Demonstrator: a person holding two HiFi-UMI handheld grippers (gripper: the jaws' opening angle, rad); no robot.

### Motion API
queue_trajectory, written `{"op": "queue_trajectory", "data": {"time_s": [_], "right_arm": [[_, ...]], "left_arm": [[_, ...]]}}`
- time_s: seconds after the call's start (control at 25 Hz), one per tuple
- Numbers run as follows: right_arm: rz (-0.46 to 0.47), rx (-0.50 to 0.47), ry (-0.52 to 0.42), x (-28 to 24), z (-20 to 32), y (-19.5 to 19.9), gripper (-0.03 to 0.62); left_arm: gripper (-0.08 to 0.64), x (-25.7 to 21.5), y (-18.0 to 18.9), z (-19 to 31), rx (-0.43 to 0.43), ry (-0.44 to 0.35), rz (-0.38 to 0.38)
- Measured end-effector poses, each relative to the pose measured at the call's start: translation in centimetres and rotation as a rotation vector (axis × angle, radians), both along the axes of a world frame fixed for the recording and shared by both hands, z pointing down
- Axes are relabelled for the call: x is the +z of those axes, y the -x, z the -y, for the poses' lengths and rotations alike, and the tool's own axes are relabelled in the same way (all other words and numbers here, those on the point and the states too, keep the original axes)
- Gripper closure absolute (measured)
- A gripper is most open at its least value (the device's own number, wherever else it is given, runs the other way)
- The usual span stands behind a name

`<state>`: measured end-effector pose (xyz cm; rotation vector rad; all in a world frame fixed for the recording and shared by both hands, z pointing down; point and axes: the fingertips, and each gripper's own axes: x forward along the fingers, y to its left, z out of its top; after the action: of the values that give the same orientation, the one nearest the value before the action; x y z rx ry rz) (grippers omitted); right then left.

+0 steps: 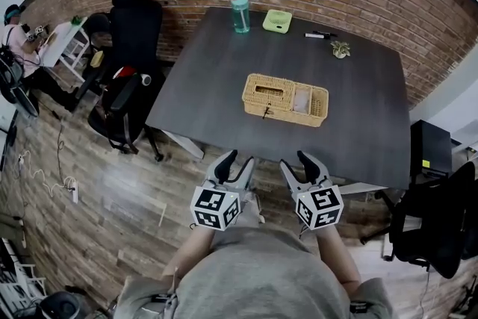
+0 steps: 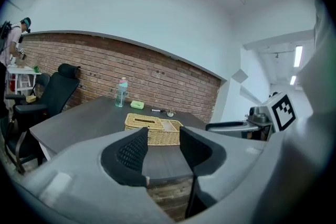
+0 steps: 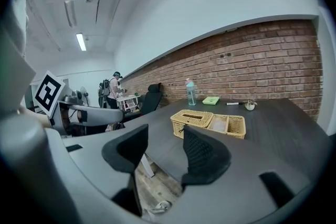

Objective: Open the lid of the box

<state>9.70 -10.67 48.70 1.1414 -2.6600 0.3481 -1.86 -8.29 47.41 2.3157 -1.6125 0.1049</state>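
Holding both grippers low at bottom centre of the head view, well short of the dark grey worktop (image 1: pixel 358 108). The left gripper (image 1: pixel 237 160) and right gripper (image 1: pixel 297 160) both have their jaws spread with nothing between them. The woven straw-coloured box (image 1: pixel 284 99) sits mid-frame, with its slotted lid (image 1: pixel 269 90) down. My worry is that light wicker could slide or tip if I lift the lid without bracing the box.

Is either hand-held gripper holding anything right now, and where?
Nothing. The left hand-held gripper and right hand-held gripper are both open and empty, short of the box.
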Motion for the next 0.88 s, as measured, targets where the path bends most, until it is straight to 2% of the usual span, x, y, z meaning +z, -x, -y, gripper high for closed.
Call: {"op": "queue_trajectory", "data": {"time_s": [0.56, 0.88], "right_arm": [[-0.040, 0.040, 0.002, 0.8, 7.3, 0.8, 0.382], [-0.077, 0.075, 0.003, 1.4, 11.4, 2.3, 0.382]], "left_arm": [[0.382, -0.2, 2.2, 7.8, -0.004, -0.001, -0.003], [0.382, 0.0, 4.0, 12.0, 0.025, 0.016, -0.006]]}}
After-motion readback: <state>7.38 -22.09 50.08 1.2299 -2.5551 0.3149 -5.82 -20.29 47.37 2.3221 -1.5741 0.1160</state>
